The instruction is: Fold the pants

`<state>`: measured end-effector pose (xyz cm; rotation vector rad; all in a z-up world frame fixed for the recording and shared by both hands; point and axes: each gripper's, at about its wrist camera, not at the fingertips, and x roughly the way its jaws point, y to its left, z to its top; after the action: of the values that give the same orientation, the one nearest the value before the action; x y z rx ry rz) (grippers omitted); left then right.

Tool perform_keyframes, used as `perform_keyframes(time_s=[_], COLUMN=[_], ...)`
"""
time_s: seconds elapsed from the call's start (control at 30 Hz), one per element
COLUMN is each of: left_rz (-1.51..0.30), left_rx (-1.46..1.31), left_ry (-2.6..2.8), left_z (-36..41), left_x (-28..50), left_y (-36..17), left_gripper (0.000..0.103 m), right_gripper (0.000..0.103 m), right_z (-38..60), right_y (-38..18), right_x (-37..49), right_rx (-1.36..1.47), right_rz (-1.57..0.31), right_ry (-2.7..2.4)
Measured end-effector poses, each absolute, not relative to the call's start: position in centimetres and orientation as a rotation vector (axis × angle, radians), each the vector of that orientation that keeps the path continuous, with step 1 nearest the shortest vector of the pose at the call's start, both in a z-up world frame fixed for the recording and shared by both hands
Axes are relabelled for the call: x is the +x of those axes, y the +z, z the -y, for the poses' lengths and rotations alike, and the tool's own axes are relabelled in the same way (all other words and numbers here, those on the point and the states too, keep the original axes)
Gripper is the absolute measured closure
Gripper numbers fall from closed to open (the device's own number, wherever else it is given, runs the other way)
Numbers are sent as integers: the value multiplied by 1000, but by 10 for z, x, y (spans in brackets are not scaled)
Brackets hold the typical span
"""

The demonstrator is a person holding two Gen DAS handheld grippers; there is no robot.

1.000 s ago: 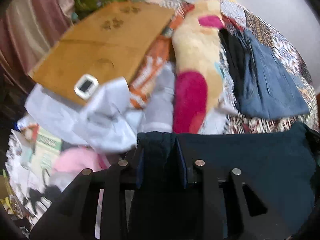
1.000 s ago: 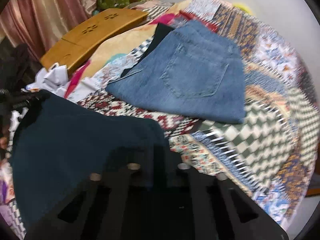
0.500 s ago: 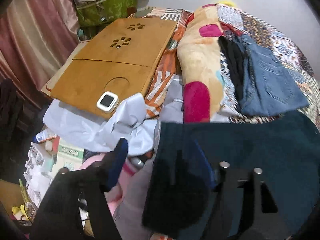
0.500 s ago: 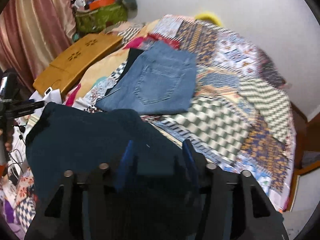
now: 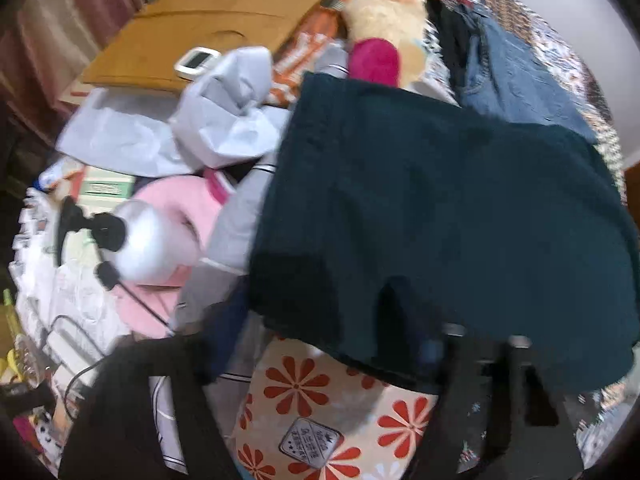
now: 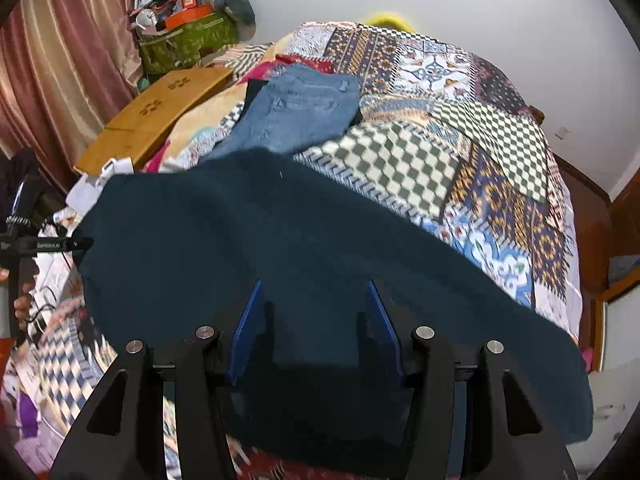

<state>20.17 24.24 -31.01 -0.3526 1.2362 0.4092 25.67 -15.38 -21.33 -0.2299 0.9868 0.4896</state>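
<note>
Both grippers released dark pants; one blue jeans behind.

The dark pants lay folded beside the jeans; the left gripper, blurred, was seemingly closing empty.
</note>
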Motion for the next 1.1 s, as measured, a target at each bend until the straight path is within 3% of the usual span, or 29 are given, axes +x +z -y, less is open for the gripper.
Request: perform_keyframes(time_s=[0.03,0.17,0.3,0.4,0.53,0.6,0.8,1.1], left_rz=[-1228,-1131,-1182,-1241,-1170,-1121,-1060,-1127], left_rx=[-296,-243,-329,-287,-156,-168,-131,-85], left_ry=[452,474,440,444,463,395,192,-28], left_z=[-240,-239,-255,-250,-226,-212,-156,-92], left_x=[201,191,187,190,186,184,187,200], left_y=[-307,-286,-295,-300,-273,-254,-226,-248], left_gripper=[70,70,68,58,28,24,19,18], right_gripper=[54,54,54,54,54,54,54,54], right_z=[158,175,192,195,182,170,129,86], right_y=[-215,-214,-209,-209,-210,-212,-220,-241], right_x=[254,249,244,238,226,223,217,213], right_rx=[-227,-205,-152,-140,-188,-221,-264,-362], right_rz=[-991,-989,-983,-995,-992,-987,-976,-1007], right_ry=[487,467,459,475,528,553,654,755])
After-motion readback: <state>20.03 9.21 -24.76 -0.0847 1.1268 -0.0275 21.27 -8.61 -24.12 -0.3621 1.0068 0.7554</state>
